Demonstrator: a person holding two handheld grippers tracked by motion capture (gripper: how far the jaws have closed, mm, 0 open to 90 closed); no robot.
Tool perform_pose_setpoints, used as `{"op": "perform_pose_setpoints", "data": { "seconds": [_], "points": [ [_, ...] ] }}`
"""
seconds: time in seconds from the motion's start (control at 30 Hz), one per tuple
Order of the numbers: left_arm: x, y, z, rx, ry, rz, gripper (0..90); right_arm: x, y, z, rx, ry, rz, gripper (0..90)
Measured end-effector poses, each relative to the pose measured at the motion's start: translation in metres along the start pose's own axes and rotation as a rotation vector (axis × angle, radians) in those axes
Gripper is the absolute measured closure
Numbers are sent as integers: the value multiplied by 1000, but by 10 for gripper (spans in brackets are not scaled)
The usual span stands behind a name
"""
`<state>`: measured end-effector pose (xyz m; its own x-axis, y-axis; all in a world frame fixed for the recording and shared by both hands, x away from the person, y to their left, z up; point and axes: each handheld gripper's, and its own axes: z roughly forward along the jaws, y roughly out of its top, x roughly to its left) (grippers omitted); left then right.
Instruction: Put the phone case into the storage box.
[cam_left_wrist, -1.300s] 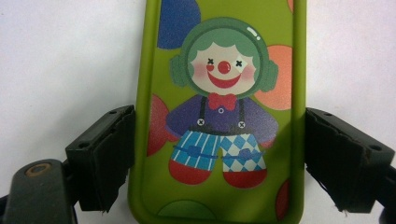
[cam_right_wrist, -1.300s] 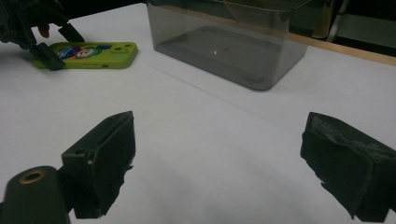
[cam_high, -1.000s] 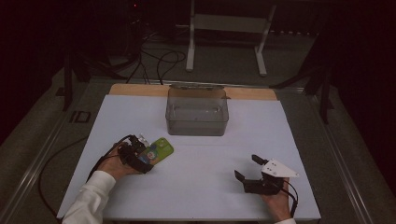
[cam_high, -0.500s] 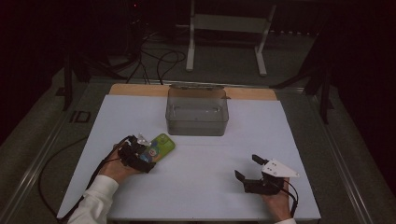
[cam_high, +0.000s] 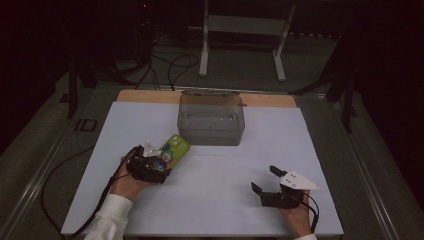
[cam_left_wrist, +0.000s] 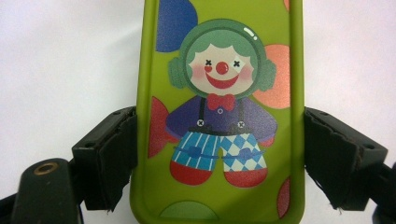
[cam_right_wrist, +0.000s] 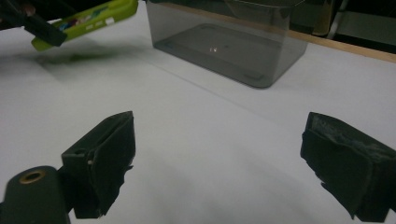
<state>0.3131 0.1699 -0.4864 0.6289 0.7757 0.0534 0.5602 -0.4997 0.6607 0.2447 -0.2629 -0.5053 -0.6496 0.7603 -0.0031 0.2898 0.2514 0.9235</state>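
We have the green phone case (cam_high: 172, 151) clamped across its width in the left gripper (cam_left_wrist: 219, 154), its long axis running out past the jaws toward the clear bin (cam_high: 211, 120), just short of the bin's near-left corner and lifted off the bench (cam_high: 215, 200). The right gripper (cam_high: 267, 179) (jaws apart, holding nothing) sits farther from the bin.

The phone case (cam_left_wrist: 219, 116) is lime green, printed with a clown in green hair, red nose and bow tie, purple shirt and blue-and-white striped and diamond trousers. The bin (cam_high: 211, 120) is smoky translucent grey; the surface (cam_high: 225, 200) white.
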Motion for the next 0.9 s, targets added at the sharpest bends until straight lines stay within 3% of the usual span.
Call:
{"op": "perform_pose_setpoints", "data": {
  "seconds": [0.37, 0.63, 0.9],
  "points": [
    [-6, 7, -14, -85, 34, 9, 162, 0, 0, 1, 3, 2, 5, 102],
    [-10, 9, -25, -209, 63, -26, 162, 0, 0, 2, -4, 36, 42, 100],
    [-20, 14, -26, -250, 71, -17, 162, -1, 9, 5, 0, 48, 78, 96]
  ]
}}
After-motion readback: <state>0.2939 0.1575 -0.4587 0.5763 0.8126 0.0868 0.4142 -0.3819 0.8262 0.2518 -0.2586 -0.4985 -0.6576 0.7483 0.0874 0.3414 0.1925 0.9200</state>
